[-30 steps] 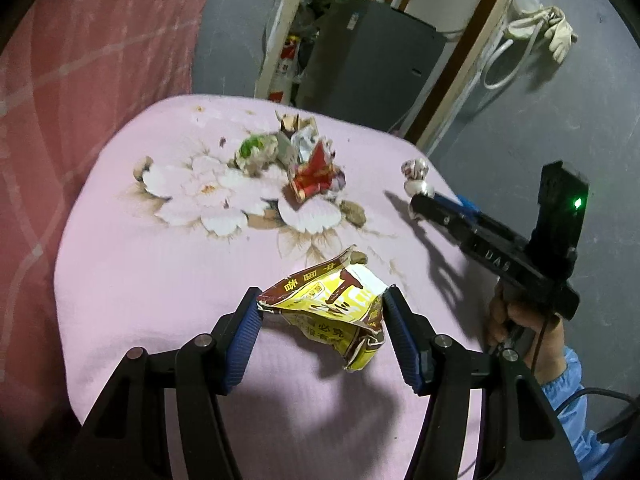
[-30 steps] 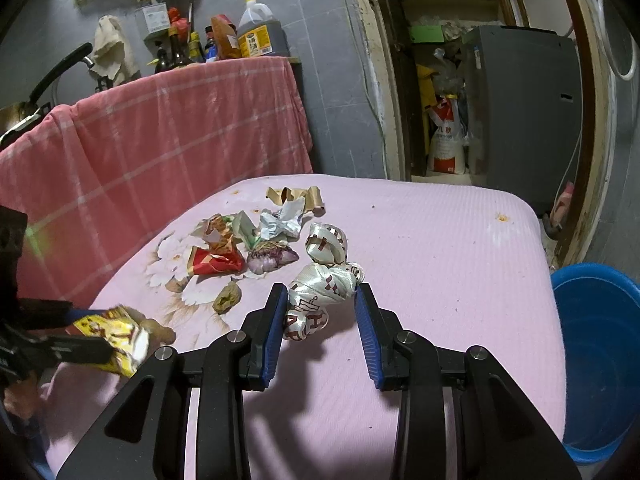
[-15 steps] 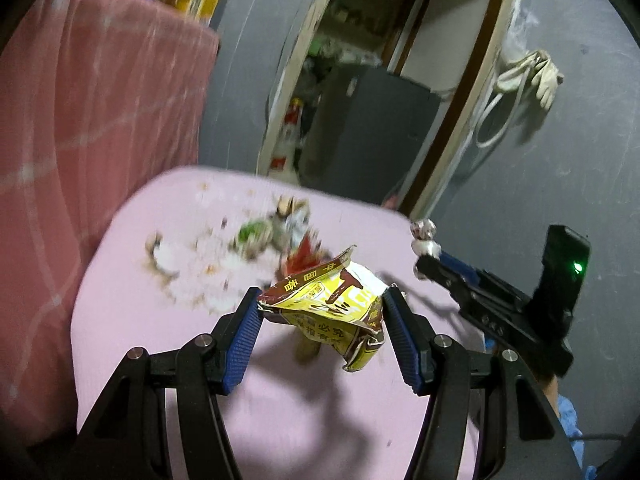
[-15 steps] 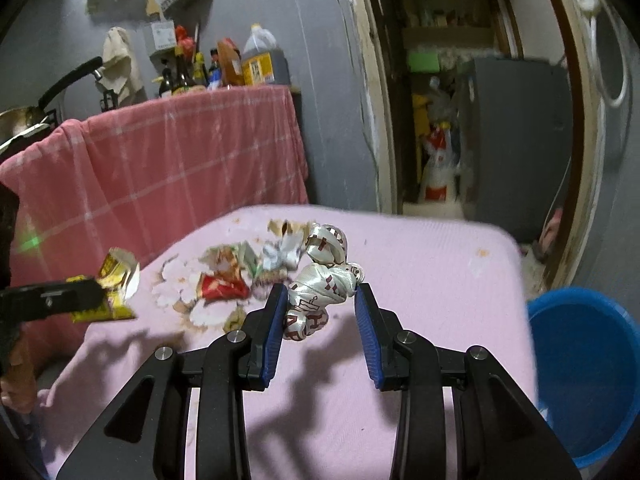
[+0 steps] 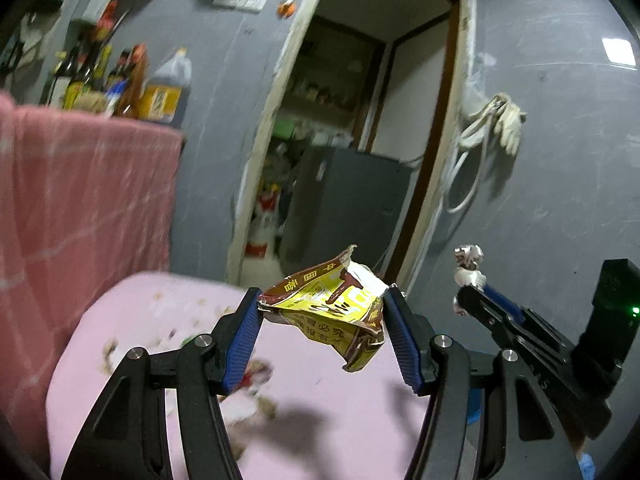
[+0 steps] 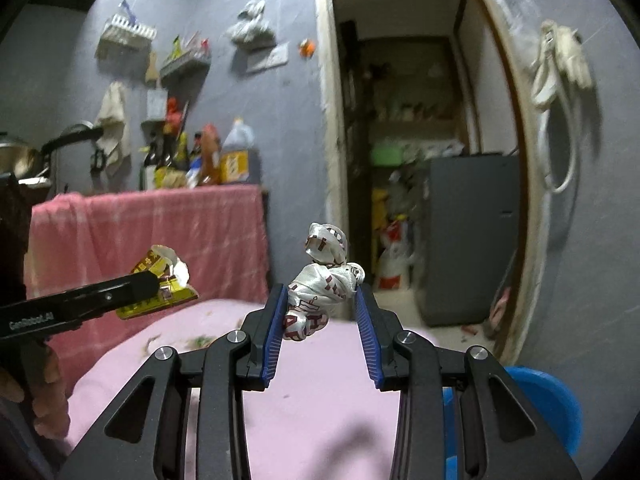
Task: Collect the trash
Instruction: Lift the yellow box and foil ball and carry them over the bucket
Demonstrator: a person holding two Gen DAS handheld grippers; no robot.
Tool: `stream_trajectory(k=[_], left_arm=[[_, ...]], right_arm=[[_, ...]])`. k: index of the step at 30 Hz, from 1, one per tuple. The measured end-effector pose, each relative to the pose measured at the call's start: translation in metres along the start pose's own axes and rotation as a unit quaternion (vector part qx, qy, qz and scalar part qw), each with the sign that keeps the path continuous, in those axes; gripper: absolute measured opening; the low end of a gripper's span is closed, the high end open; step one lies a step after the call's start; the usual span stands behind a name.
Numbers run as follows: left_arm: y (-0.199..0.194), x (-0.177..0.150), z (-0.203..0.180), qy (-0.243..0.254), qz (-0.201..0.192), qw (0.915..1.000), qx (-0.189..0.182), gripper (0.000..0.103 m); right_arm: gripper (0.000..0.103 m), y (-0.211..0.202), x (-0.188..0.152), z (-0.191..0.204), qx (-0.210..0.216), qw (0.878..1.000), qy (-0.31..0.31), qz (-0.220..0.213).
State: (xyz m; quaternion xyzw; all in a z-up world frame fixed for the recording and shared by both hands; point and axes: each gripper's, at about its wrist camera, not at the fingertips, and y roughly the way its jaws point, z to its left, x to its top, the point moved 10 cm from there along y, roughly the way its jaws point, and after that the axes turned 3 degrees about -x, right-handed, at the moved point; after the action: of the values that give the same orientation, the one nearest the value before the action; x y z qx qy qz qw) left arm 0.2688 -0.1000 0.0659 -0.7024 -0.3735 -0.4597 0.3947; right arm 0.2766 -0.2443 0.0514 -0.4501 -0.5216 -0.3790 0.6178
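A crumpled yellow and brown snack wrapper (image 5: 332, 312) hangs above the pink table, with my left gripper (image 5: 322, 306) shut on it. The right wrist view shows the same wrapper (image 6: 160, 280) at the left. My right gripper (image 6: 320, 300) is shut on a twisted white wrapper with red lettering (image 6: 324, 280), also lifted off the table. That white wrapper (image 5: 466, 266) shows at the right of the left wrist view. More scraps of trash (image 5: 248, 376) lie blurred on the pink tablecloth (image 5: 160, 312) below.
A blue bin (image 6: 544, 400) stands on the floor right of the table. A pink checked cloth (image 6: 160, 240) covers a counter with bottles at the back left. An open doorway (image 6: 420, 200) with a grey cabinet lies beyond. A hand (image 6: 44, 396) grips the left tool.
Both grippers have risen and tilted up from the table, each carrying its wrapper. The table and the trash pile have dropped low in both views.
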Motion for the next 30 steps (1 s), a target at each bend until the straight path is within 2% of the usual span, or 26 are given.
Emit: stream_trajectory(k=[8,14,20,30], left_arm=[[0.04,0.016,-0.063,0.021,-0.025,0.9984,-0.046,0.055],[0.075,0.013,-0.106,0.036,-0.022,0.9967,-0.069,0.055],[0.115,-0.006,-0.14,0.06,-0.005,0.9951,-0.078,0.055],[0.175,-0.058,-0.16,0.072,0.058,0.993,-0.073,0.056]], right_arm=[[0.032,-0.031,0.021,-0.061,-0.075,0.996,0.018,-0.039],[0.033,-0.053,0.02,-0.115,-0.134,0.989,0.036,-0.048],[0.033,-0.063,0.005,-0.163,-0.181,0.981,0.053,-0.033],[0.034,-0.062,-0.038,-0.219,-0.212,0.973,0.092,0.013]])
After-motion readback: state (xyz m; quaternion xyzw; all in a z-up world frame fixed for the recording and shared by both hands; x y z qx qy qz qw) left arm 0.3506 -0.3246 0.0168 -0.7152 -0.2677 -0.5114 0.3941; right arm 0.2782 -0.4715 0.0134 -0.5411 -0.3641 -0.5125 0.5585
